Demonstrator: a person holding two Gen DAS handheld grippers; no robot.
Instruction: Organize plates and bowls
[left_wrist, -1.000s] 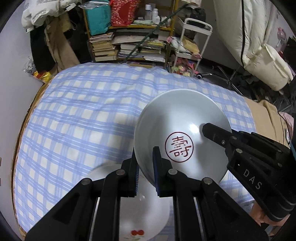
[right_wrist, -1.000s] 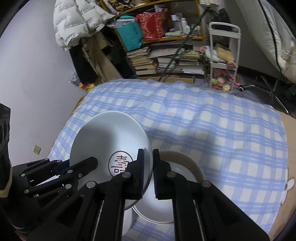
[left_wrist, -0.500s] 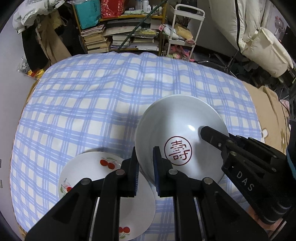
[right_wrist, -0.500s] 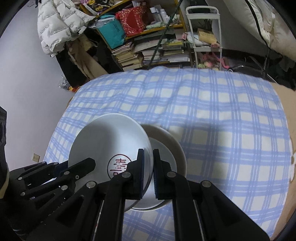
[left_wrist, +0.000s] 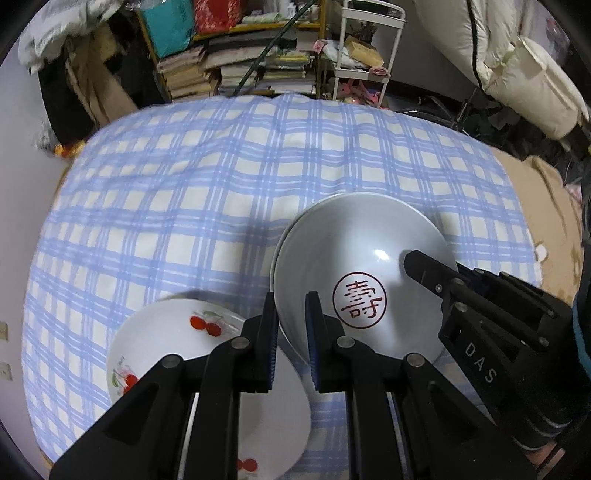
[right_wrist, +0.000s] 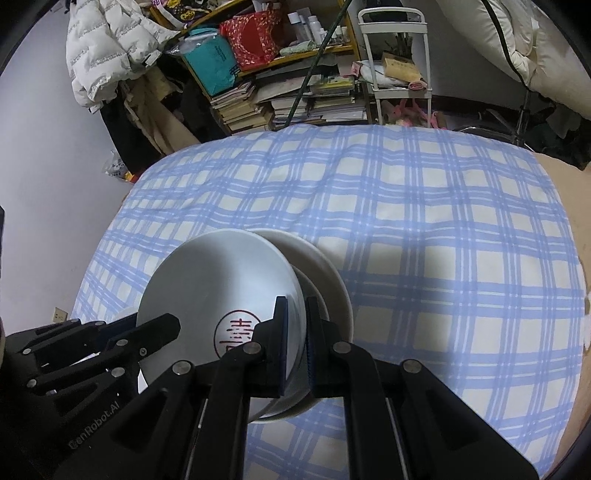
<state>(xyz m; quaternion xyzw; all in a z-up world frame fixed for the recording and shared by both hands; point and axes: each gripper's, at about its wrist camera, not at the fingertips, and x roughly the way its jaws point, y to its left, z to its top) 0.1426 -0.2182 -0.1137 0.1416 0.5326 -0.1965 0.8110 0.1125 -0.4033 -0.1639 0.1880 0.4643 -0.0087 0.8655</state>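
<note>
A grey bowl with a red seal mark (left_wrist: 362, 266) (right_wrist: 218, 291) is held by both grippers over the blue checked bedspread. My left gripper (left_wrist: 291, 314) is shut on its left rim. My right gripper (right_wrist: 295, 325) is shut on its right rim and shows in the left wrist view (left_wrist: 424, 266). Under the held bowl sits a second white bowl (right_wrist: 325, 269), with only its right rim showing. A white plate with red cherries (left_wrist: 162, 339) lies on the bedspread, just left of the held bowl.
The blue checked bedspread (left_wrist: 207, 177) covers the bed. Beyond its far edge stand a bookshelf with stacked books (right_wrist: 288, 96) and a white trolley (right_wrist: 399, 55). A bare brown mattress strip (left_wrist: 546, 206) lies to the right.
Both grippers have carried the seal bowl to the right, away from the cherry plate, and down onto the second bowl. More of the cherry plate shows now.
</note>
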